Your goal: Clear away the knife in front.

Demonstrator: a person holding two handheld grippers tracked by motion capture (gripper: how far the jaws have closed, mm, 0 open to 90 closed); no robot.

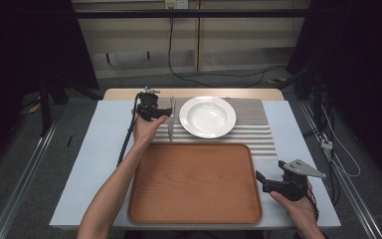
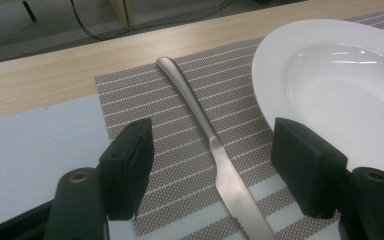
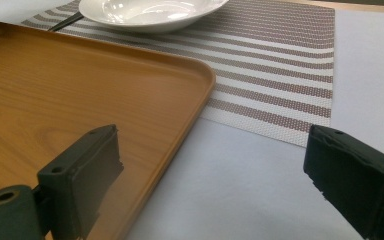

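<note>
Knife [image 2: 220, 160] lies on striped placemat [image 2: 145, 100] between spread jaws of left gripper [image 2: 212, 167], straddled for pickup; right gripper [image 3: 215, 185] idles spread.

— What did the table knife [image 2: 215, 150] look like?
— Plain silver steel, with a slim curved handle and a serrated blade.
— And where did it lie?
— Flat on the striped placemat [image 2: 180, 165], just left of the white plate [image 2: 280, 75], not touching it.

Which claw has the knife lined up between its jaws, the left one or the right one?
The left claw: the knife lies on the striped placemat between its open jaws, untouched. The right claw sits open over bare table beside the wooden tray.
</note>
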